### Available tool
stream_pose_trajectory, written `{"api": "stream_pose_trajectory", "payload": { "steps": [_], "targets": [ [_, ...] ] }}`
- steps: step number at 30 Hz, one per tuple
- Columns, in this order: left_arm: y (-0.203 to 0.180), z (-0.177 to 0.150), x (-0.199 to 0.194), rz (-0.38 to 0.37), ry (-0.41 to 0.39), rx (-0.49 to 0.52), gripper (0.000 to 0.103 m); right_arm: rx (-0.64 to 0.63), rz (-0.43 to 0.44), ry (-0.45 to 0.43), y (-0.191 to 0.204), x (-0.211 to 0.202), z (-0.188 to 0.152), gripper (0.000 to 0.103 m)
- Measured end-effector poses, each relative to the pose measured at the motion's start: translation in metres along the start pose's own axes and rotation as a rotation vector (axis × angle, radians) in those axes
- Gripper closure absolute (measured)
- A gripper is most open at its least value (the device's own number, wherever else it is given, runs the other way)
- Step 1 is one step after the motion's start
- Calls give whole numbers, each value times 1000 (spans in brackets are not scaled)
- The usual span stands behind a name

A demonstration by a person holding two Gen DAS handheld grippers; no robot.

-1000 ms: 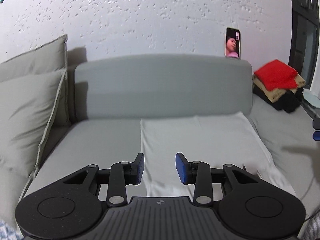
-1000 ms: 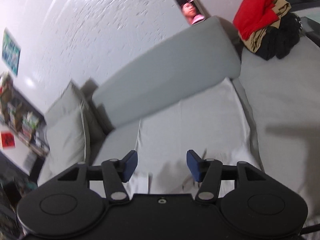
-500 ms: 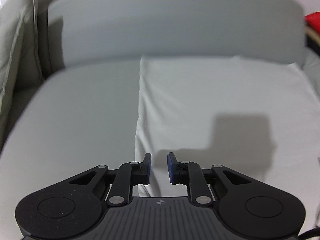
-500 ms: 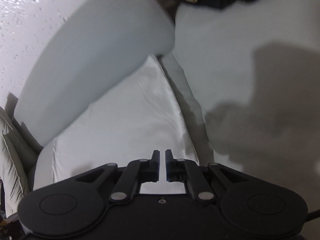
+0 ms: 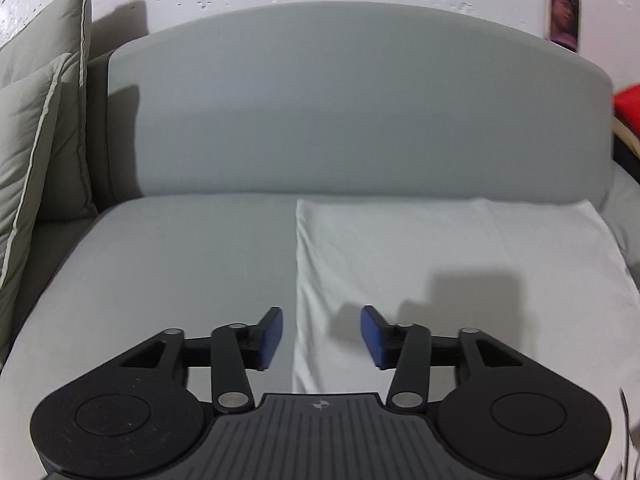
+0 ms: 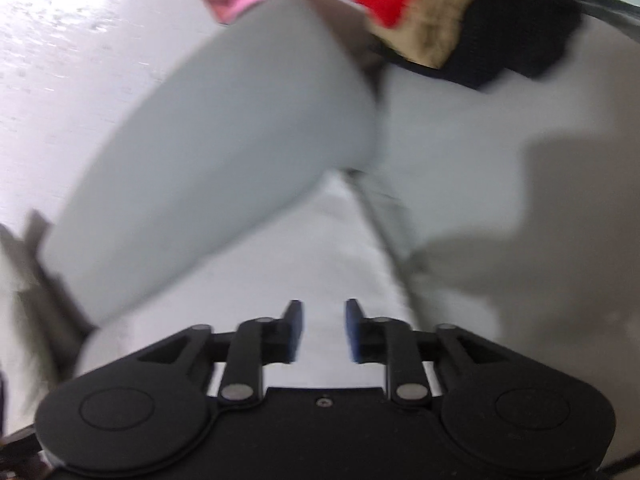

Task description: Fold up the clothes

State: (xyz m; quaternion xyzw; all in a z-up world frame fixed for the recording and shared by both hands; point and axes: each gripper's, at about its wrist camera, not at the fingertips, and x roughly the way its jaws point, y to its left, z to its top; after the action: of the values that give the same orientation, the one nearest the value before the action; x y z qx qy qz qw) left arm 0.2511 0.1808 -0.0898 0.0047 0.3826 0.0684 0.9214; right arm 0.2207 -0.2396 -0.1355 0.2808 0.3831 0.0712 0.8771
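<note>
Biggest risk as I read it: both grippers sit right at the near end of the white garment, and neither has cloth between the pads. If I close the left gripper where it is, I could miss, bc the garment's left edge runs straight through the gap between the pads and one finger is over bare grey sofa seat. A pinch there may catch only a sliver, or grab the top layer alone if the thing is already doubled (can't tell how many layers). Then the fold comes out skewed.

Right gripper view is smeared, so my aim there is poor; the garment's right edge lies up and to the right of the pads, not between them. Uneven grips = crooked fold.

Pose: both tools point forward and down toward the seat, low over the near hem. Left jaws have just been opening, now moderately apart, nothing in them. Right jaws have also just been opening, a narrower gap, nothing in them.

The garment lies flat on the right half of the seat, far end against the backrest. Pile of other clothes is well off to the right.
</note>
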Motion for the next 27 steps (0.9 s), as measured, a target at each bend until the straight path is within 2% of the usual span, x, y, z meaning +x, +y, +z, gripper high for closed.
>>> {"api": "stream_pose_trajectory", "payload": {
  "steps": [3,6,11,14,16,18,22,27],
  "targets": [
    [14,10,33,29,44,-48,57,-3,19,5,3,18,14,68],
    [33,16,60,-14,68,-162,57,17,-36,3,-12,42,27,67],
    [53,25,99,-86,89,-292,58,77,-100,-5,-43,72,37,63],
    [52,33,112,-114,75,-268,61,106,-79,-13,-57,93,50,64],
    [49,40,118,-126,63,-228,68,121,-42,-27,-64,101,55,70],
    [42,47,127,-113,55,-176,80,123,0,-40,-68,110,62,74],
    [33,59,142,-104,42,-105,81,79,31,-43,-66,129,78,75],
    [23,68,146,-73,27,-49,83,-46,2,2,-56,151,90,76]
  ]
}}
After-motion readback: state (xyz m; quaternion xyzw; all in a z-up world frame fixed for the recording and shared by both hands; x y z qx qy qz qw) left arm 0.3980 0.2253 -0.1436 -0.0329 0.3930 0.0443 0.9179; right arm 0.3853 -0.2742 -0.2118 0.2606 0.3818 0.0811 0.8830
